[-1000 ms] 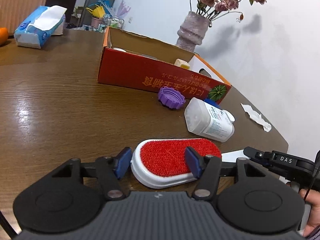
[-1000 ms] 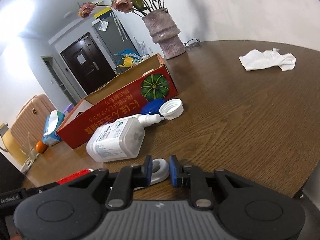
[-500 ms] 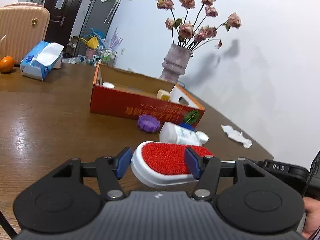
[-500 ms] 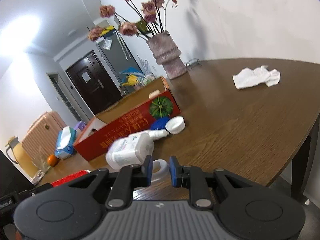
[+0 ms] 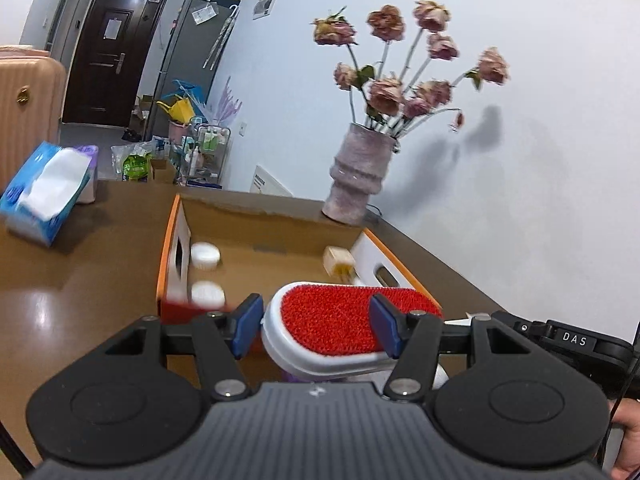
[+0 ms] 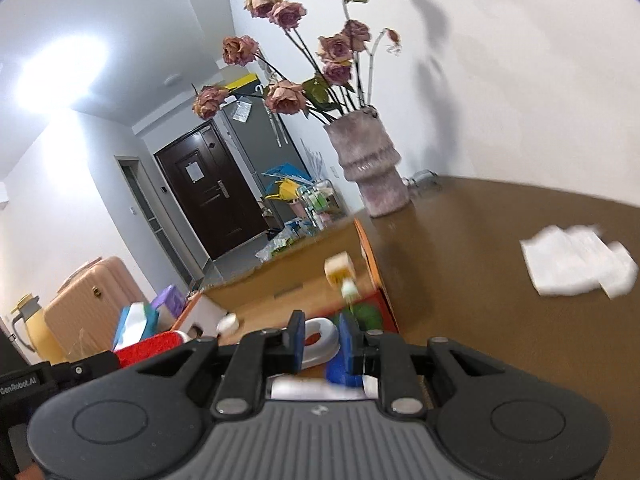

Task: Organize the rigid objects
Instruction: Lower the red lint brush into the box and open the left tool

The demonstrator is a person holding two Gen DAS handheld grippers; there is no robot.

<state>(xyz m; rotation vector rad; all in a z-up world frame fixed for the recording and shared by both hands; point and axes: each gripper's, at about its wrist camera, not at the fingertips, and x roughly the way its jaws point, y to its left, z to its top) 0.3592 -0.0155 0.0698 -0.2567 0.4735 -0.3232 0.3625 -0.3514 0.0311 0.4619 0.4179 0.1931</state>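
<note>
A white brush with a red bristle face (image 5: 340, 320) hangs in the air, held at both ends. My left gripper (image 5: 318, 330) is shut on its wide body, blue pads on either side. My right gripper (image 6: 322, 340) is shut on the brush's white loop handle (image 6: 320, 330); the red part (image 6: 152, 348) shows at the left. Just ahead and below is the open cardboard box (image 5: 168, 248) with two white caps (image 5: 205, 256) and a small beige bottle (image 5: 339, 262) inside. A blue cap (image 6: 340, 372) and a blurred white bottle (image 6: 316, 390) lie under the right gripper.
A vase of dried roses (image 5: 360, 176) stands behind the box on the brown table (image 5: 60, 300). A tissue pack (image 5: 44, 192) lies far left, a crumpled paper tissue (image 6: 576, 264) to the right. A pink suitcase (image 6: 92, 300) stands beyond the table.
Both grippers have risen and moved forward with the brush, from table level to just before the box opening. The bottle and caps on the table have slid down under the grippers.
</note>
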